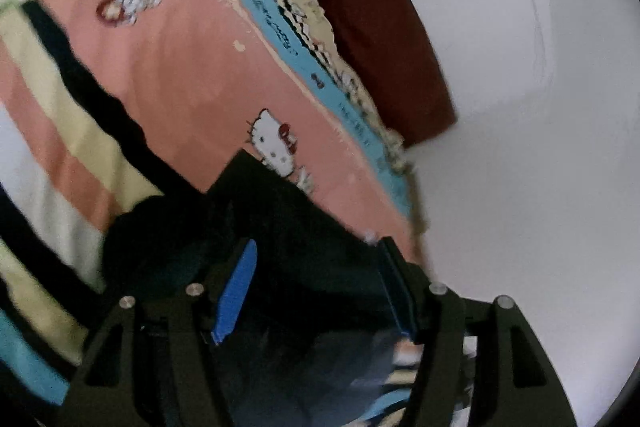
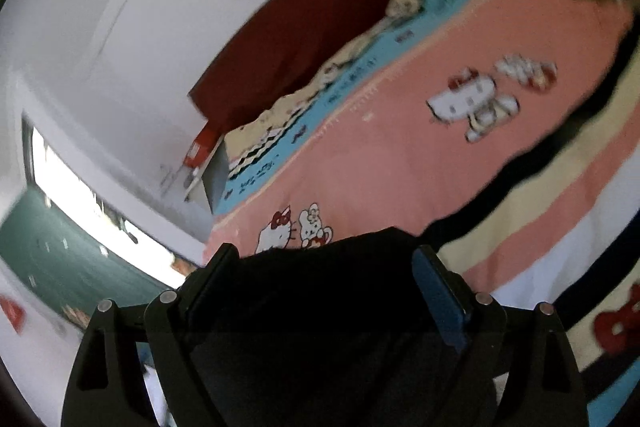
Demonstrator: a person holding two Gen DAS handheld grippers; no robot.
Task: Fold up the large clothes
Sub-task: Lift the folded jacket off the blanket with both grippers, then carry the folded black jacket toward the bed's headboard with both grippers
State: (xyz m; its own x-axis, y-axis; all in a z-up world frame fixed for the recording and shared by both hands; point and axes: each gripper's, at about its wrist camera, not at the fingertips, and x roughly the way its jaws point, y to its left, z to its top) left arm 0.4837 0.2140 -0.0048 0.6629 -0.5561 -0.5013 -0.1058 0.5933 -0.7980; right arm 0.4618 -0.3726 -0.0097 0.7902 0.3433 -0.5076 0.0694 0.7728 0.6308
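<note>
Left wrist view: the left tool [image 1: 316, 287] points over a bed [image 1: 192, 75] covered by a pink sheet with white cartoon-cat prints, edged by a blue band and a cream, black-zigzag border. A dark garment [image 1: 280, 219] lies bunched in front of the tool and fills the space between its fingers [image 1: 236, 291]; the blue pads stand well apart with cloth between them, and whether they press the cloth cannot be told from this view. To the left of the garment the bedding shows cream, pink, white and black stripes. A dark red headboard [image 1: 376, 35] stands beyond the blue band, against a white wall [image 1: 520, 107]. The frame is motion-blurred. Right wrist view: the right tool [image 2: 324, 287] also faces the bed [image 2: 400, 147], seen here with the pink sheet running up to the right. The garment [image 2: 320, 307] spans the full gap between the fingers [image 2: 440, 295], rising as a dark fold above their tips and hiding the inner faces; the jaws stand wide, and a firm grip cannot be confirmed. The headboard [image 2: 296, 31] lies at upper centre against the wall [image 2: 120, 27]. A bright window [image 2: 80, 195] sits at lower left above a green surface. Striped bedding appears at the right edge.
</note>
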